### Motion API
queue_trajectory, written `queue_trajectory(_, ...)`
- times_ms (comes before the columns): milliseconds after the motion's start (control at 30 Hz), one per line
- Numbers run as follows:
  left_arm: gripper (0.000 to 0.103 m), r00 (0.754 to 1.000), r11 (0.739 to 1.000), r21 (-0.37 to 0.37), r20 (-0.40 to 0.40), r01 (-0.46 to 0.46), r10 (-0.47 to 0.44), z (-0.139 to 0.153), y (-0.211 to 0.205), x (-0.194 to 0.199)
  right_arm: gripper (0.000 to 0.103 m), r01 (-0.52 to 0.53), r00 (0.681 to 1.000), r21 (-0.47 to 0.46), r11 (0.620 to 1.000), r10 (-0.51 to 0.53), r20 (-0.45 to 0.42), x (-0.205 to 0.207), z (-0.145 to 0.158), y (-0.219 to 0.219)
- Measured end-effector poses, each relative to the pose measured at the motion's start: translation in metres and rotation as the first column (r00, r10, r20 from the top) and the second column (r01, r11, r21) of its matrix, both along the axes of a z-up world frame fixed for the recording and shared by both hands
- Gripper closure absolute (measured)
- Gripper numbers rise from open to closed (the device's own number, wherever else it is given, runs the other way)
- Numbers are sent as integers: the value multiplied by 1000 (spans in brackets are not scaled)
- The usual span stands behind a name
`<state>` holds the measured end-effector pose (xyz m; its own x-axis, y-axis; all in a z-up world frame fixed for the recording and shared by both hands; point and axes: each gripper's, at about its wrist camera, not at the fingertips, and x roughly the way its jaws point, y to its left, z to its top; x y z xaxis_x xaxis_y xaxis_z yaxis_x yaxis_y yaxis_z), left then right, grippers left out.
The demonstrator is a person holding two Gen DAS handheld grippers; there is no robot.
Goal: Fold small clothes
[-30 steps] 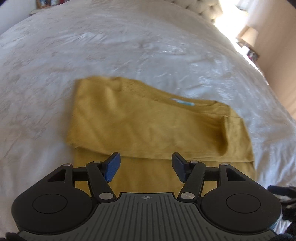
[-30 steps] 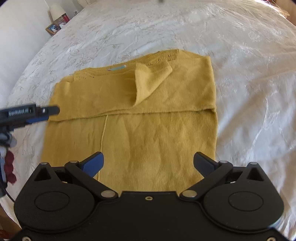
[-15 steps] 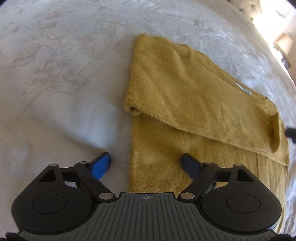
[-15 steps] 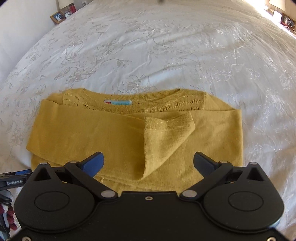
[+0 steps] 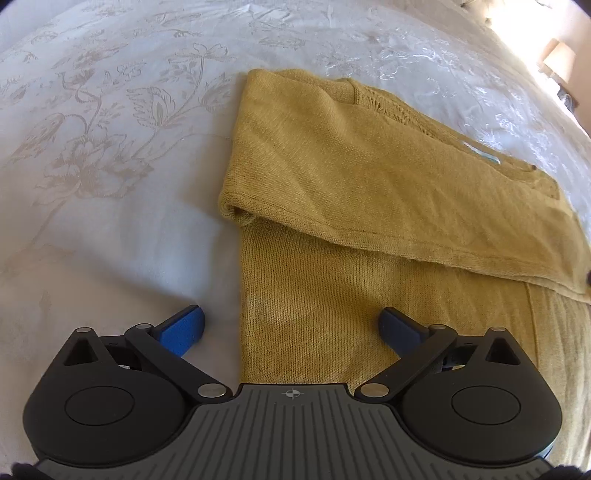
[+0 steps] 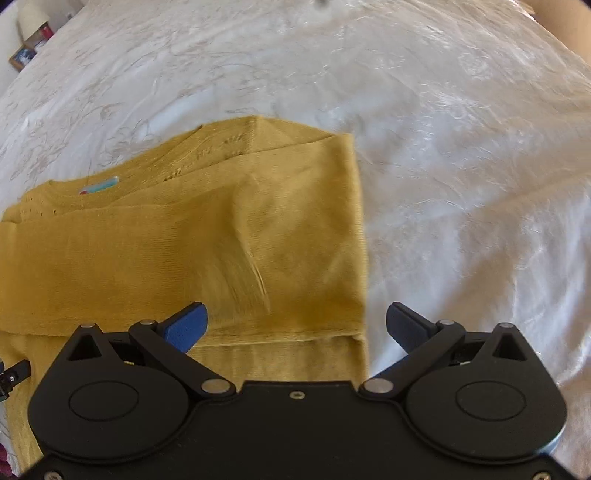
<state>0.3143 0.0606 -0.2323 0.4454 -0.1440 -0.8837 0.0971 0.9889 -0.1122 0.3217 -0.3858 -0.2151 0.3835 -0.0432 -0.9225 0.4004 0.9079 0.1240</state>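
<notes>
A mustard-yellow knit top [image 5: 369, 206] lies flat on a bed with a white, flower-embroidered bedspread [image 5: 110, 129]. The top is partly folded: its upper part with the sleeves is doubled over the body, leaving a straight fold edge running across it. A small blue label [image 6: 99, 185] shows at the neckline, on the side of the top farthest from both grippers.

From the left wrist camera, the left gripper [image 5: 291, 328] points steeply down over the top's left edge. Its jaws are opening and already stand wide apart. One blue pad is over bare bedspread just left of the cloth, the other over the knit body below the fold edge. The left edge of the top runs between them, but the pads do not press on it and nothing is held.

From the right wrist camera, the right gripper [image 6: 297, 325] also points steeply down, over the top's right edge. Its jaws are spread wide. One blue pad is over the folded layer of cloth, the other over bare bedspread just right of it. The top's right edge and the end of the fold line sit between them, ungripped. This view is slightly blurred.

A picture frame [image 6: 23, 57] and a lamp base [image 6: 33, 18] stand beyond the bed's far left corner.
</notes>
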Motion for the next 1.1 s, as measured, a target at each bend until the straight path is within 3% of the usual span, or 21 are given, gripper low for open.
queue_trajectory(167, 0, 998, 1000, 24, 56, -20, 19, -2, -4, -8, 1, -63, 990, 72, 995, 53, 131, 2, 18, -3)
queue_trajectory(267, 0, 998, 1000, 22, 62, -21, 19, -1, -4, -9, 1, -104, 987, 138, 985, 84, 140, 16, 10, -1)
queue_trajectory(300, 0, 998, 1000, 21, 59, -19, 18, -1, -3, -8, 3, -105, 987, 157, 982, 84, 136, 20, 6, -1)
queue_trajectory(367, 0, 999, 1000, 18, 49, -15, 14, -1, -3, -5, 26, -96, 990, 166, 981, 76, 119, 27, -2, -1)
queue_trajectory(567, 0, 999, 1000, 16, 37, -12, 11, -1, -2, -4, 34, -123, 989, 218, 968, 102, 107, 37, -15, 1)
queue_trajectory(600, 0, 999, 1000, 16, 37, -12, 11, -1, -2, -4, 38, -128, 989, 225, 966, 106, 106, 38, -16, 1)
queue_trajectory(700, 0, 999, 1000, 18, 36, -13, 12, -1, -3, -3, 84, -134, 989, 209, 969, 116, 96, 41, -10, 4)
queue_trajectory(733, 0, 999, 1000, 18, 34, -13, 12, -1, -3, -3, 90, -150, 985, 213, 965, 129, 112, 42, -5, 7)
queue_trajectory(800, 0, 999, 1000, 17, 30, -12, 11, -1, -3, -2, 90, -212, 967, 207, 955, 174, 185, 41, 16, 12)
queue_trajectory(933, 0, 1000, 1000, 11, 14, -11, 11, 0, -3, 0, 90, -276, 931, 86, 957, 244, 270, 37, 65, 12)
queue_trajectory(1033, 0, 1000, 1000, 15, 14, -11, 10, -1, -3, 1, 91, -232, 956, -2, 973, 228, 186, 44, 56, -4)
queue_trajectory(1100, 0, 1000, 1000, 17, 15, -10, 10, -1, -4, 1, 90, -189, 974, 11, 982, 186, 131, 51, 35, -16)
